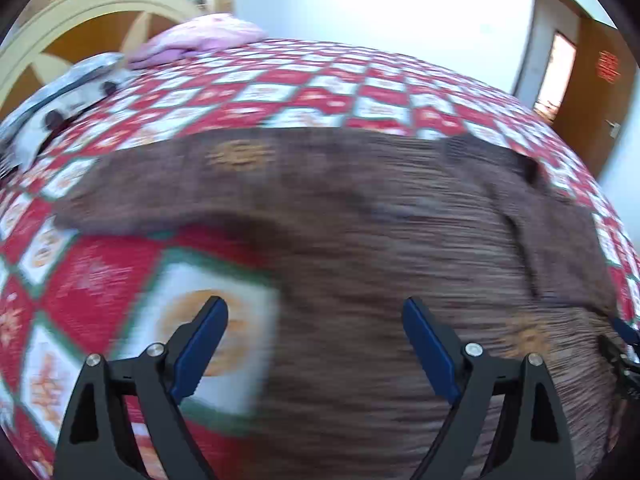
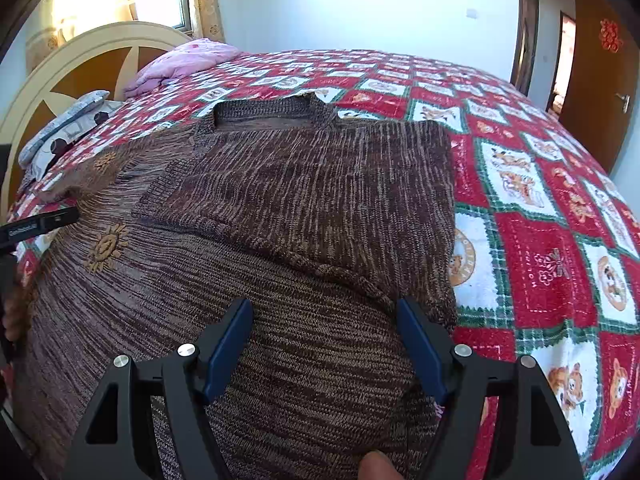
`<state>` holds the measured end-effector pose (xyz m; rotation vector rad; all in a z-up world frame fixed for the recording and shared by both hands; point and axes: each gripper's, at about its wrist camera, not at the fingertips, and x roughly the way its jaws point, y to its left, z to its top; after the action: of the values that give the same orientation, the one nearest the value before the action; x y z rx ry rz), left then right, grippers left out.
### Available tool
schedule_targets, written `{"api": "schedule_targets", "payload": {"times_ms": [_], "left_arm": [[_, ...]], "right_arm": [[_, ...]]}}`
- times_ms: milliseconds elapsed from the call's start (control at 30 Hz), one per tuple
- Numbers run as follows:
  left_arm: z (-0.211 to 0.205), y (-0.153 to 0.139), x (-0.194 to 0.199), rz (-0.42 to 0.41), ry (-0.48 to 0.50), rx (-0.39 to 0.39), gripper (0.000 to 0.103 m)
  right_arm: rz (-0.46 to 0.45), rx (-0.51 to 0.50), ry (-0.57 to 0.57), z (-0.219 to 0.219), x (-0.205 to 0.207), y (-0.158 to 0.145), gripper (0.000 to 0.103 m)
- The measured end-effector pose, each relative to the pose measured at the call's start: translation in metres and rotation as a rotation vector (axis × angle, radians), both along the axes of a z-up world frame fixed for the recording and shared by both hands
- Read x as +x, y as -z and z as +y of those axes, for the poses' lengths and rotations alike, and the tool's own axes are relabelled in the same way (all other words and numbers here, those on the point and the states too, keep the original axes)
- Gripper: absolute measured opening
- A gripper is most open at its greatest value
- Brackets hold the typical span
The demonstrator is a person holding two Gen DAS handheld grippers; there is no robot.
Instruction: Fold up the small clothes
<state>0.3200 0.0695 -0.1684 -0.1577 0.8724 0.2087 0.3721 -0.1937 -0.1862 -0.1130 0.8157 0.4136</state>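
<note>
A bed (image 2: 540, 208) under a red, white and green checked quilt fills both views. A brown knitted sweater (image 2: 280, 208) lies flat across its near side, the right part folded over the middle. The left gripper (image 1: 316, 344) hangs released over the sweater's blurred left edge, nothing between its jaws. The right gripper (image 2: 324, 340) is released too, above the knit. A fingertip (image 2: 376, 466) is cut off at the bottom.

one brown sweater (image 2: 256, 240), two pillows (image 2: 68, 128), one pink blanket (image 2: 188, 60).
</note>
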Motion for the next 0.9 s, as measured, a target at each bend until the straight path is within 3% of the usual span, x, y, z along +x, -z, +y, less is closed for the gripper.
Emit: {"api": "schedule_targets", "payload": {"times_ms": [133, 333, 600, 767, 900], "left_arm": [[0.057, -0.001, -0.013, 0.02, -0.156, 0.017, 0.091], [0.135, -0.005, -0.016, 0.008, -0.368, -0.113, 0.09], [0.175, 0.001, -0.007, -0.111, -0.396, -0.37, 0.076], [0.199, 0.005, 0.002, -0.152, -0.416, -0.445, 0.074], [0.204, 0.005, 0.008, -0.165, -0.412, -0.436, 0.074]], "right_arm": [[-0.021, -0.013, 0.012, 0.002, -0.005, -0.001, 0.076], [-0.022, -0.021, 0.013, 0.003, -0.004, 0.0, 0.076], [-0.026, -0.024, 0.014, 0.004, -0.004, 0.0, 0.077], [-0.026, -0.024, 0.014, 0.003, -0.004, 0.0, 0.077], [-0.027, -0.025, 0.014, 0.003, -0.004, 0.0, 0.077]]}}
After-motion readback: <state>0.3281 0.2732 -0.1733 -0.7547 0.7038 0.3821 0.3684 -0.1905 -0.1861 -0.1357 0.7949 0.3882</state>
